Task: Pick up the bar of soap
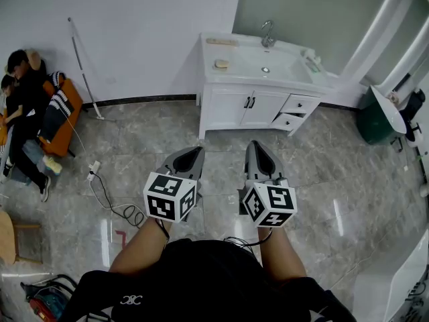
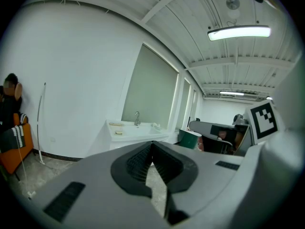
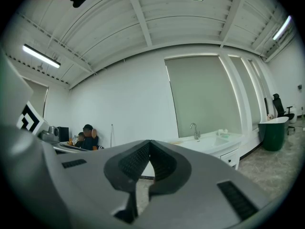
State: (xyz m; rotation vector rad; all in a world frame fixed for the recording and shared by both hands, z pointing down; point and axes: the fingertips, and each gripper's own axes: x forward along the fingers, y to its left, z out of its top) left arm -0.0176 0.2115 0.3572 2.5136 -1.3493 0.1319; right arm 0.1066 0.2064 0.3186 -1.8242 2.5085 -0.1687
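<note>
A pale bar of soap (image 1: 221,64) lies on the left part of the white vanity top (image 1: 234,72), left of the basin; the left gripper view shows the soap (image 2: 118,132) far off. My left gripper (image 1: 194,152) and right gripper (image 1: 255,146) hover side by side over the marble floor, well short of the vanity. Both point toward it. Each has its jaws closed tip to tip with nothing between them, as in the left gripper (image 2: 152,142) and right gripper (image 3: 149,141) views.
The vanity has a faucet (image 1: 268,32), a basin and a half-open drawer (image 1: 289,120) at lower right. A green bin (image 1: 375,123) stands right of it. Two people sit by an orange seat (image 1: 62,116) at left. A cable (image 1: 110,196) and a pole (image 1: 84,69) lie near the left wall.
</note>
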